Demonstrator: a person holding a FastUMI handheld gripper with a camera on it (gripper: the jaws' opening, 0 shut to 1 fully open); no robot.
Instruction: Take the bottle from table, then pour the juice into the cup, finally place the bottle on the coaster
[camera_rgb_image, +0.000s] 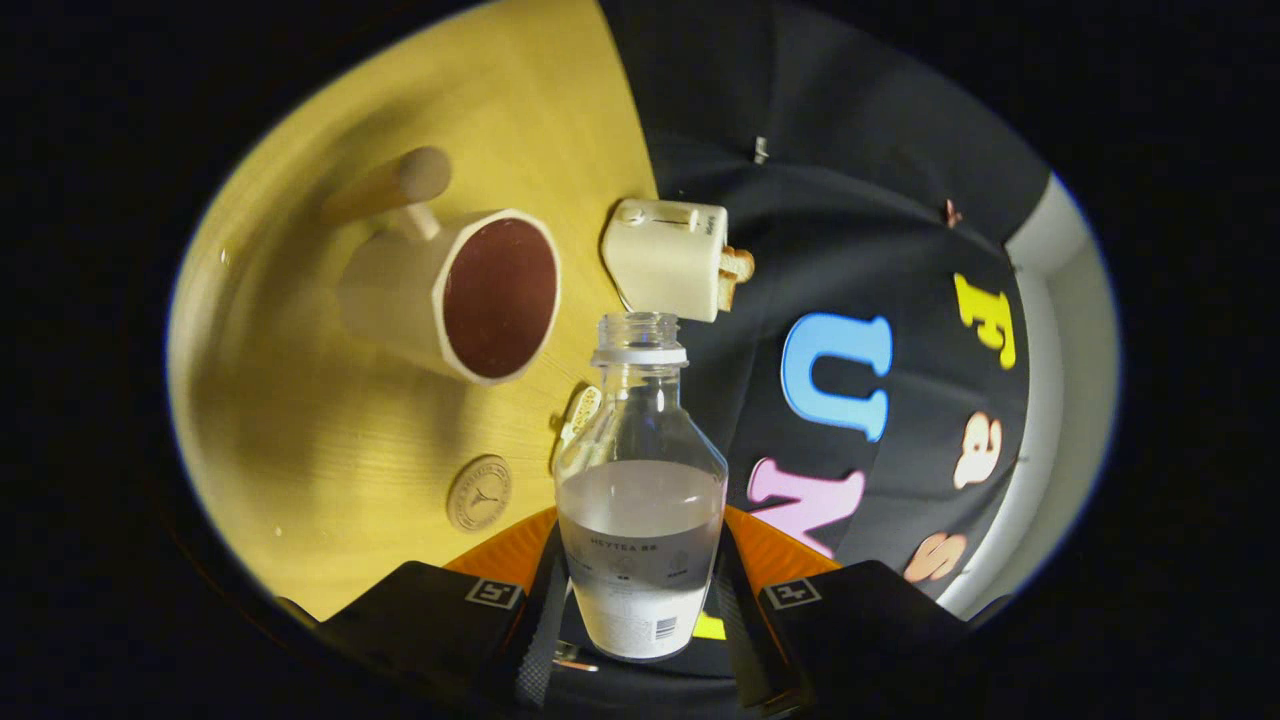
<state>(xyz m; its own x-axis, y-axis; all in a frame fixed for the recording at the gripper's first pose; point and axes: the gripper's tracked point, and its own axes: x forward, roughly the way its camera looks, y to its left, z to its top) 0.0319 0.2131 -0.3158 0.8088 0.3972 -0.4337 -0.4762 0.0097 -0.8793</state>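
Claw (640, 600) was clamped on lower body of bottle (640, 500), both fingers pressing, bottle lifted w/ tabletop (330, 450) tilted behind. Approx half full, cap off: probably light, smooth, slippery; low grip seemed OK. Counted 1 bottle, 1 coaster (479, 493) nearby, 1 cup (470, 295) beyond, 1 toaster (668, 258) farthest.

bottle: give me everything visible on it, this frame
The bottle is clear, plastic by its look, with a wide shoulder and a narrow threaded neck above a pale collar ring; no cap. Cloudy whitish liquid fills about the lower half. A printed label with a barcode wraps its base. It sits between the fingers of the claw, both pressing its sides. Its open mouth points ahead, just short of the toaster, with the cup off to one side.
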